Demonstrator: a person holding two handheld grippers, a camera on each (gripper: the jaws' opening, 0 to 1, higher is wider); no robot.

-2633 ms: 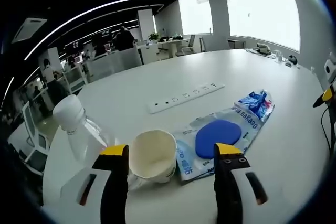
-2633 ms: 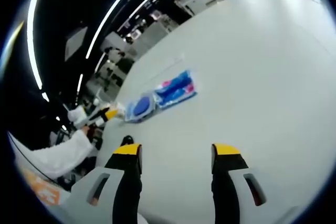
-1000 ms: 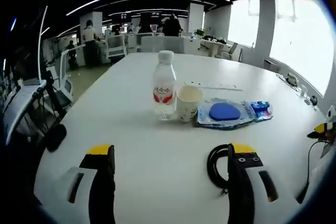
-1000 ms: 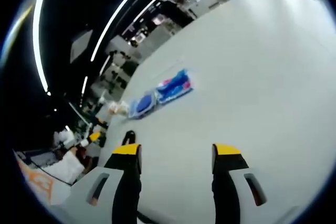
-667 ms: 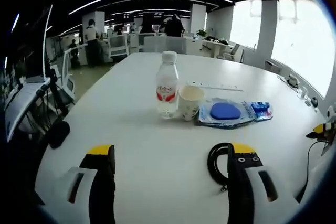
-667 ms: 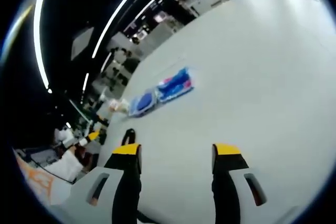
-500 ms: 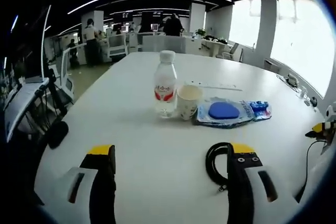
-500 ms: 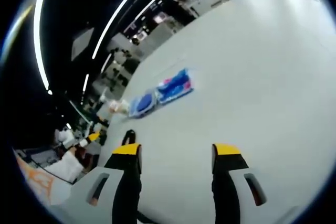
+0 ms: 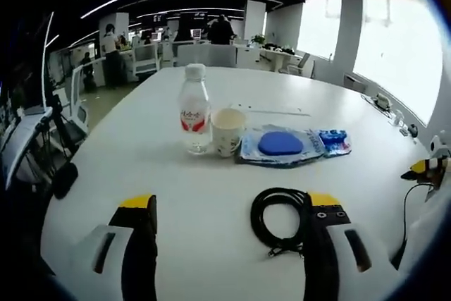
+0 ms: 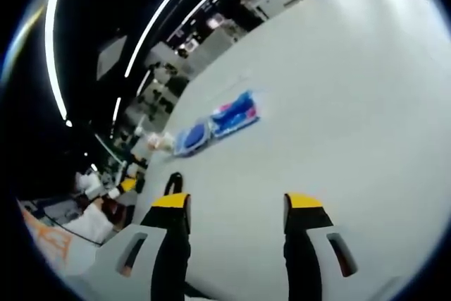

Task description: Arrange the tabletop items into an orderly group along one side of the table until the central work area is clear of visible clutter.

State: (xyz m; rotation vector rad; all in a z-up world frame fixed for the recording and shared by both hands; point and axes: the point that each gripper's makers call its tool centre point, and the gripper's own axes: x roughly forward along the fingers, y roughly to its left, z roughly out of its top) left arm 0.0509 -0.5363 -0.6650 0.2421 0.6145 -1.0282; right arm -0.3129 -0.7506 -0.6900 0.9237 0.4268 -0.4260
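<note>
Since half a second ago the left gripper view has swung slightly, so the row of items sits further left in it and more of the coiled black cable (image 9: 278,220) shows, while the right gripper view is unchanged. The left hand-held gripper (image 9: 229,206) stands wide, its yellow-tipped jaws gripping nothing; the cable coil lies on the white counter (image 9: 141,167) just inside the right jaw. Further out stand a clear plastic water bottle with a white cap and red label (image 9: 194,109) and, just beside it, a cream paper cup (image 9: 227,132), both upright. Next to the cup lies a flat blue-and-white plastic packet (image 9: 310,143) with a round blue pad (image 9: 280,143) on top. A white power strip (image 9: 271,111) lies beyond them. The right hand-held gripper (image 10: 236,201) is likewise spread wide and empty over bare counter (image 10: 338,103); the packet (image 10: 232,119) and blue pad (image 10: 190,137) lie well ahead, with a person's white sleeve (image 10: 88,225) at the left.
</note>
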